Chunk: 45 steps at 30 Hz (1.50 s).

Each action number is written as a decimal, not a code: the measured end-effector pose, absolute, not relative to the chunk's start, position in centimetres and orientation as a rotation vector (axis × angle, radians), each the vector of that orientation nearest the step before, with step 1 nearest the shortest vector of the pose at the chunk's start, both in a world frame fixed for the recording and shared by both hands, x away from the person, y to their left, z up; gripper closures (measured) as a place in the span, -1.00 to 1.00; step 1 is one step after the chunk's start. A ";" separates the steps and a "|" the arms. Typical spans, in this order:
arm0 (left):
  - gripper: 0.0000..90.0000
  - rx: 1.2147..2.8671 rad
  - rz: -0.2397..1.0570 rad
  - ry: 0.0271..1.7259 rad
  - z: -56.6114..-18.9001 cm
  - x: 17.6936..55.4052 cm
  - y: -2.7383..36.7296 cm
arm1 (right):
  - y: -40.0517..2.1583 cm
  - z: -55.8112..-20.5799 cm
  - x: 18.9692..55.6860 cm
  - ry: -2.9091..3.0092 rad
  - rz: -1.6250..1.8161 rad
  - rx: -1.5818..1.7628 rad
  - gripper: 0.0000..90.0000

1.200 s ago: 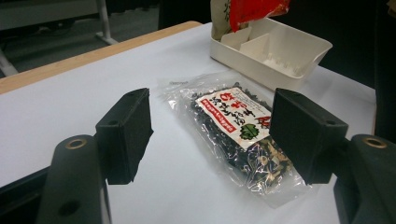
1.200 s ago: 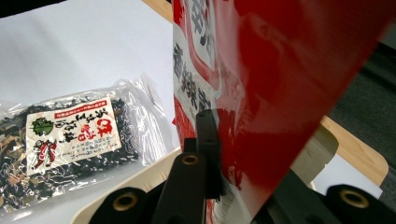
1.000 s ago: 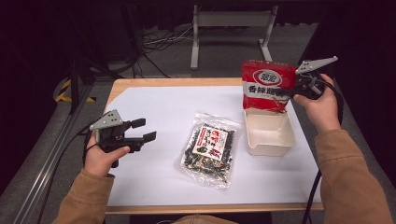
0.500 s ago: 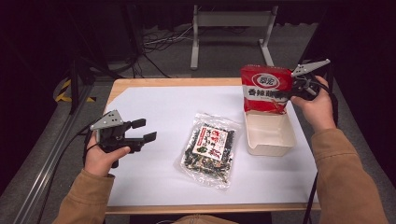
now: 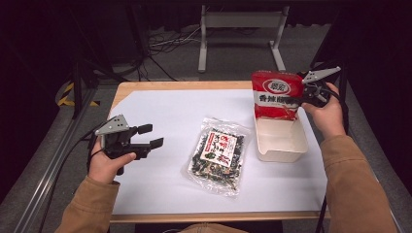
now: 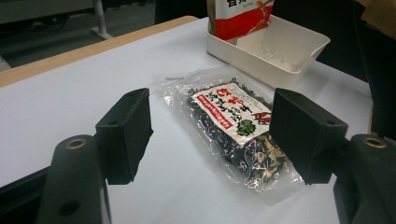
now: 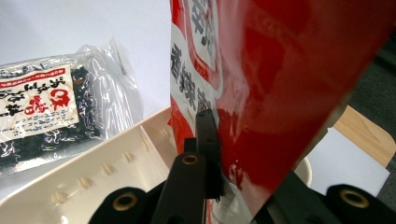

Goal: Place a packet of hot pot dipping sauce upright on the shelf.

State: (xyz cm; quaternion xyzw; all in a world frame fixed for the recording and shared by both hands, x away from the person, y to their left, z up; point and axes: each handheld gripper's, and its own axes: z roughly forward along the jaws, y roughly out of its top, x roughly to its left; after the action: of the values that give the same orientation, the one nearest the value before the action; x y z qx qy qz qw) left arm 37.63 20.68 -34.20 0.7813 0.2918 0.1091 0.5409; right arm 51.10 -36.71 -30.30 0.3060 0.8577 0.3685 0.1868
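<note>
At the lower left of the high view, the person's left hand (image 5: 104,165) is resting on the white sheet covering the table (image 5: 160,116), its tan sleeve (image 5: 90,206) coming in from the bottom edge. It is holding the left gripper (image 5: 151,136) level, pointing toward the frame's right, and the jaws are standing apart with nothing between them. In the left gripper view those two black jaws are framing the clear packet (image 6: 233,128) from a distance, without touching it.

In the middle of the high view, the clear packet (image 5: 217,155) is lying flat on the white sheet, showing dark dried pieces through the plastic and a white-and-red label on top. It is sitting just beside the lower left corner of the white tray (image 5: 286,150).

At the upper right, the person's right hand (image 5: 326,114) is reaching over the far end of the tray, holding the right gripper (image 5: 297,98) pointed toward the frame's left. Its jaws are clamping the right edge of the red bag (image 5: 273,94), which is hanging upright with its lower end inside the tray's far part. The bag is glossy red with a white oval mark near the top and a white band carrying dark characters. In the right gripper view the red bag (image 7: 280,88) is looming close, pinched between the jaws above the cream tray (image 7: 93,182).
</note>
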 end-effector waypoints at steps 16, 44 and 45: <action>-0.40 1.875 0.255 0.687 -34.3 37.8 20.5 | -36.9 -32.7 51.4 2.435 1.051 0.865 0.93; -0.92 1.937 0.280 0.747 -35.4 38.2 19.0 | -37.9 -34.7 50.6 2.383 0.961 0.991 0.78; -0.92 1.933 0.277 0.749 -35.5 38.2 19.0 | -37.9 -34.5 50.5 2.367 0.976 1.006 0.72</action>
State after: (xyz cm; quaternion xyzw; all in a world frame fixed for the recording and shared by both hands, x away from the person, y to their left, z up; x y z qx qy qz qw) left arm 38.21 18.96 -35.52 0.7997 0.3101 0.1145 0.5013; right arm 50.55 -37.92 -34.54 0.3588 0.8440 0.3482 0.1941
